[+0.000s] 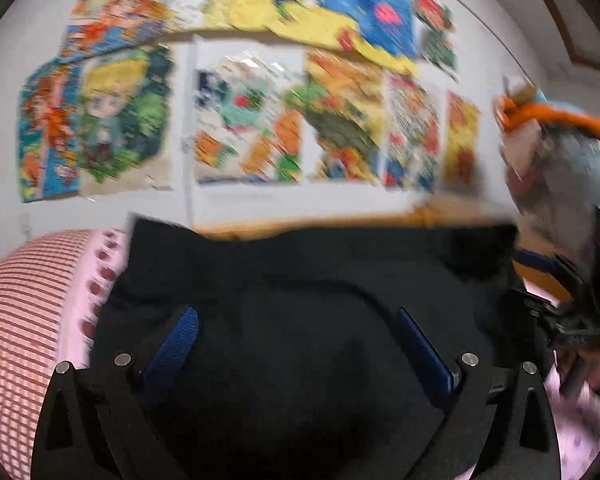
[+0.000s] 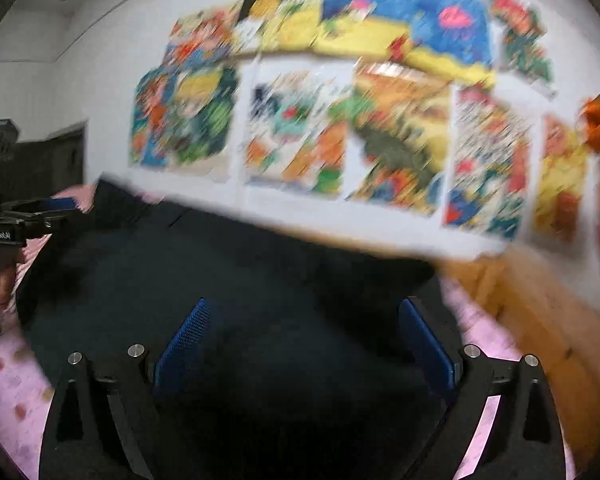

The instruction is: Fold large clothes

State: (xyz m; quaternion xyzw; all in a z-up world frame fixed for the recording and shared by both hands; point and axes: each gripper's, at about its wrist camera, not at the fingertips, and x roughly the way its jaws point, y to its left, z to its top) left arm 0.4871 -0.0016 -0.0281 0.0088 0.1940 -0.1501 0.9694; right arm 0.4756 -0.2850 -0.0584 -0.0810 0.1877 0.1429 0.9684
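Black garment (image 1: 300,300) lies spread on the pink bedsheet (image 2: 8,392), below both grippers. Left gripper (image 1: 298,344) and right gripper (image 2: 308,340) stand released, apparently gripping nothing; frames are blurred.

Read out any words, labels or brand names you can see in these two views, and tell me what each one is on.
"GenRobot.AI", as far as it reads, small and blurred: white print on the black body of the left gripper.
Posters on the wall: any lettering is too blurred to read.
Black garment: no text visible.
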